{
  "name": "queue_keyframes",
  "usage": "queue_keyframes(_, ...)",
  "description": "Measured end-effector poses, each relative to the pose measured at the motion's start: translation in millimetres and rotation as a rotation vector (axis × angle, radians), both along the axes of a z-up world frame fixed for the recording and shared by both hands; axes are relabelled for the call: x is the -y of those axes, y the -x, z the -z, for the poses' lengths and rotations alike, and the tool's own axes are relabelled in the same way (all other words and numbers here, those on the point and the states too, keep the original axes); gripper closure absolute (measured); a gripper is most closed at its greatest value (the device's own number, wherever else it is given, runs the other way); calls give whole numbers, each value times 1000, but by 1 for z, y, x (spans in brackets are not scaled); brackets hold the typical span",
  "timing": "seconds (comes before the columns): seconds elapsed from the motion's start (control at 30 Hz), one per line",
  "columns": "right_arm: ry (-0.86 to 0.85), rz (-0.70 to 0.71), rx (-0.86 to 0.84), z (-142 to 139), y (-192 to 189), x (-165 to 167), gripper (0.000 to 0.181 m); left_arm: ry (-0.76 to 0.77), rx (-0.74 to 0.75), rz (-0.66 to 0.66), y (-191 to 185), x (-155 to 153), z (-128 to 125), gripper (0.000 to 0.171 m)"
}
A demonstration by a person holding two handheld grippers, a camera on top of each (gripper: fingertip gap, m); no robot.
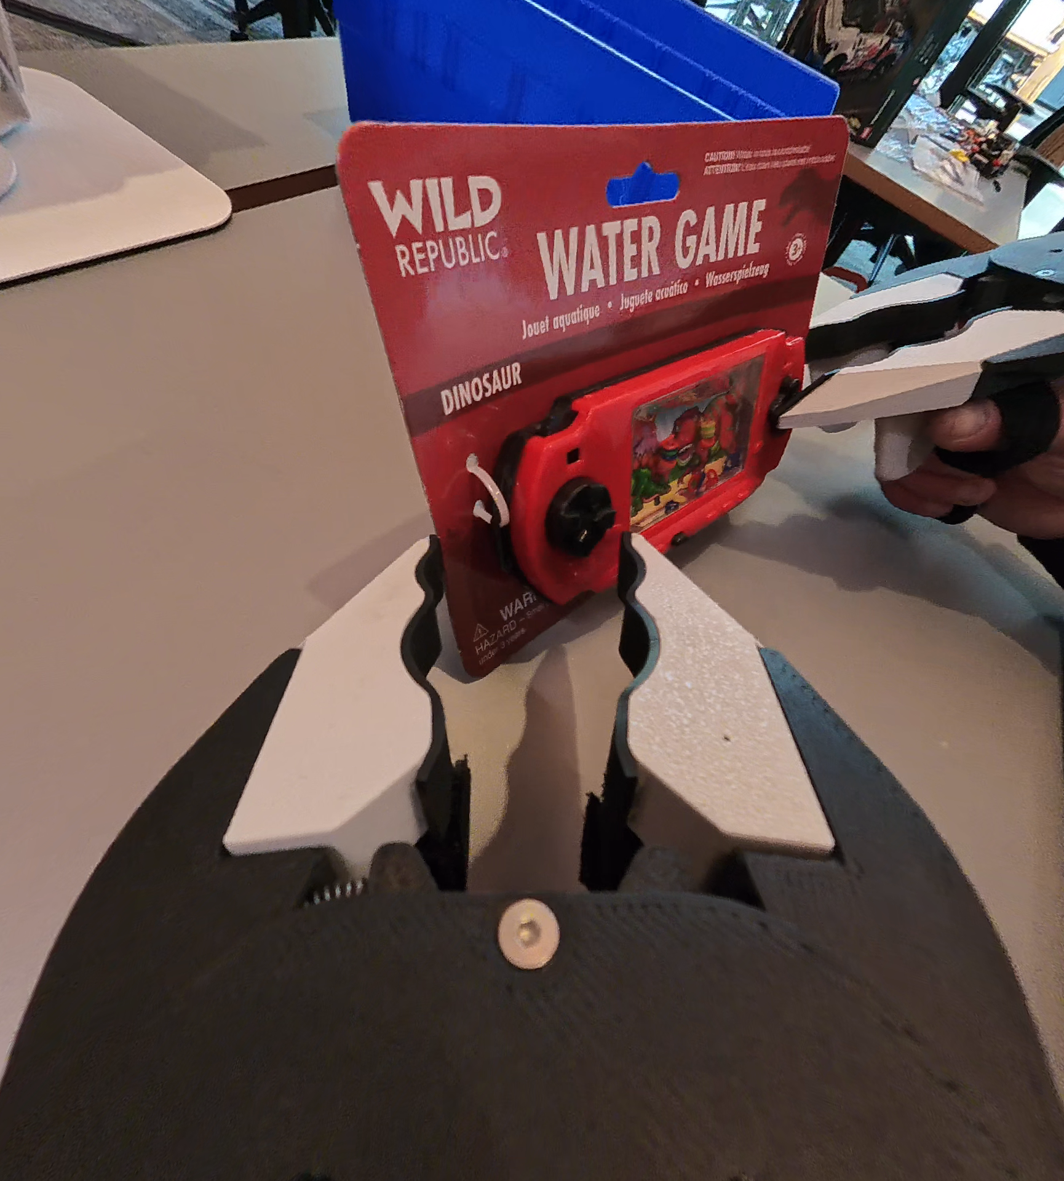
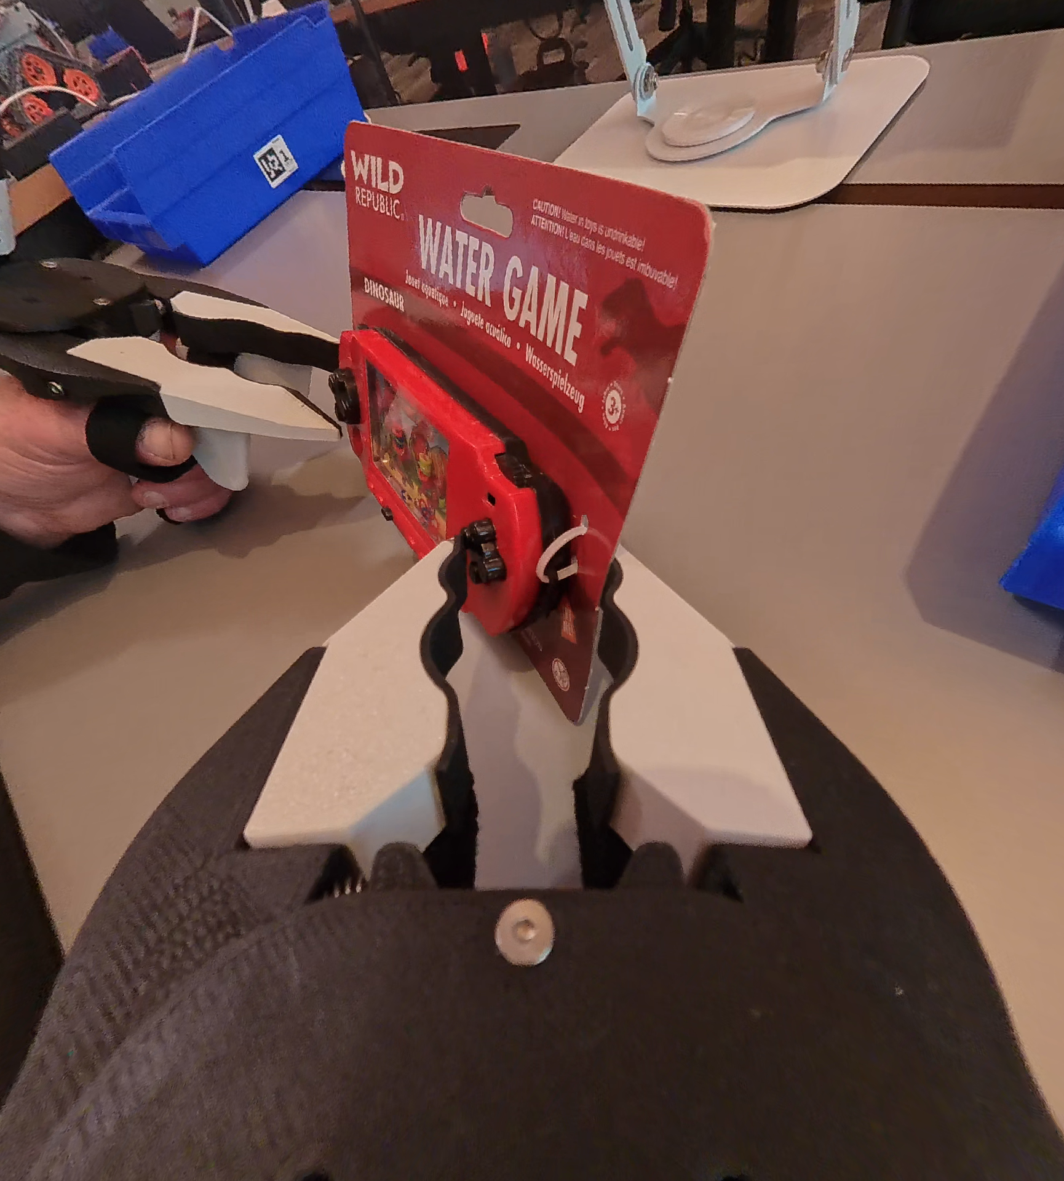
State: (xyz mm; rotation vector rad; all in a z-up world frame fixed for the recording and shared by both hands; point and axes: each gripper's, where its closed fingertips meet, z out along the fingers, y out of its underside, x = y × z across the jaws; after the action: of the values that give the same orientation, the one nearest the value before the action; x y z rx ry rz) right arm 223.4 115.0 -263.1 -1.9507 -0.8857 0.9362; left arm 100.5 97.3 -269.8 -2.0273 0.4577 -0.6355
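My left gripper [image 1: 526, 543], matte white fingers lined with wavy black rubber, is clamped across one end of the red toy [image 1: 644, 460], squeezing its glossy plastic shell and stiff red backing card [image 1: 580, 243] together. My right gripper [image 2: 526, 562] pinches the other end the same way, one pad on the button side, one behind the card. The flat card stands upright between them, above the smooth grey table [image 1: 165, 447]. A blue plastic bin [image 2: 210, 147] sits beyond, near a white stand base [image 2: 772, 128].
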Motion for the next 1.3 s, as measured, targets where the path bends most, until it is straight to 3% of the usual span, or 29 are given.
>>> queue_keyframes(0.47,-108,24,44,-4,4,3,142,-66,-82,-86,6,-7,1,122)
queue_keyframes(0.57,-154,30,112,1,2,5,136,-82,-102,-76,5,-5,0,122)
queue_keyframes(1.07,-206,-3,149,2,2,16,147,-161,-192,-74,5,-1,-1,128)
queue_keyframes(1.3,-160,-28,73,0,4,20,142,-144,-173,-38,7,4,-1,123)
